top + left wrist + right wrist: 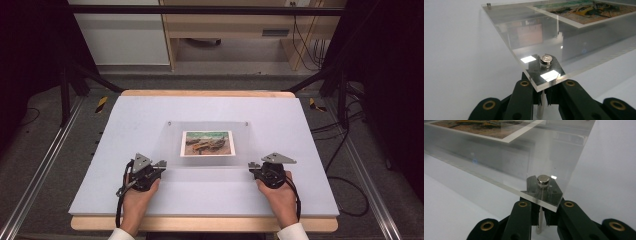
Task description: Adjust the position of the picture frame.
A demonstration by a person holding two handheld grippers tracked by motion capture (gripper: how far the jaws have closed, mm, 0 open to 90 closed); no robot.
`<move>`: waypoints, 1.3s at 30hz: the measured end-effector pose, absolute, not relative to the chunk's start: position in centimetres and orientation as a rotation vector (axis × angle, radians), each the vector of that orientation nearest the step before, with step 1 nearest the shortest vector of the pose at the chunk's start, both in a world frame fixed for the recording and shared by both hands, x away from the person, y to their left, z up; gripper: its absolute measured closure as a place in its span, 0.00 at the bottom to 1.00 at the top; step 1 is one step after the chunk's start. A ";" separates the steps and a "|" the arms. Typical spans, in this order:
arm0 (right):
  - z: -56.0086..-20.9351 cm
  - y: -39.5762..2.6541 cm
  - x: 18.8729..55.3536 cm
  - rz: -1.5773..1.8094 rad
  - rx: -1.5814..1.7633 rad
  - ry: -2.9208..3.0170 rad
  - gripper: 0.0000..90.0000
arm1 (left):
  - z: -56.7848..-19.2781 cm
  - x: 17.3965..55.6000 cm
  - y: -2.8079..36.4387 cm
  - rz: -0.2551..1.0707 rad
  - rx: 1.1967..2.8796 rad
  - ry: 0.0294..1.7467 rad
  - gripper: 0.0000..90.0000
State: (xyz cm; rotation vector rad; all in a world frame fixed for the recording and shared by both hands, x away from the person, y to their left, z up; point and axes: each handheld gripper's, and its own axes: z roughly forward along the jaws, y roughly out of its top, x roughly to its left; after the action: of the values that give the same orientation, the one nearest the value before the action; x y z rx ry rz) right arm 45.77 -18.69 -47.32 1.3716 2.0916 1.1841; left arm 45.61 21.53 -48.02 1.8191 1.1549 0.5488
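You have a clear acrylic frame [207, 145] lying in the middle of the surface [150, 115], which is covered in a pale sheet. A printed picture [208, 143] of boats on a shore, with a white border, sits inside the frame; no writing or brand mark can be read on it or on the frame.

Your left gripper [161, 165] is at the frame's near left corner. In the left gripper view its jaws are pinching the thin metal post [541, 107] that runs down under that corner, just below the round silver cap [546, 60] on top of the acrylic.

Your right gripper [254, 166] is at the near right corner. In the right gripper view its jaws likewise close on the post [539, 223] beneath the corner's silver cap [543, 180].

Two more small caps [169, 122] sit at the far corners. Both your hands rest on the near part of the surface, well apart, one at each side of the frame.
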 end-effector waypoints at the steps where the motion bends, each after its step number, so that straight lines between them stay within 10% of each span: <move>1: -47.3 -18.7 45.8 1.184 1.372 2.092 0.94 | -48.0 45.6 21.5 0.549 1.819 1.155 0.93; 26: -47.4 -19.0 45.9 1.191 1.380 2.097 0.93 | -48.0 45.7 21.2 0.560 1.840 1.148 0.92; 39: -46.8 -20.1 44.3 1.201 1.404 2.120 0.41 | -47.2 45.3 22.3 0.565 1.933 1.088 0.49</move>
State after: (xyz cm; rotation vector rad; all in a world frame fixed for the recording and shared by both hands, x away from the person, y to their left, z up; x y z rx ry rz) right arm 44.35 -20.12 -46.78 1.4039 2.1195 1.2006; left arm 45.30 22.28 -47.16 1.9333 1.0880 0.5646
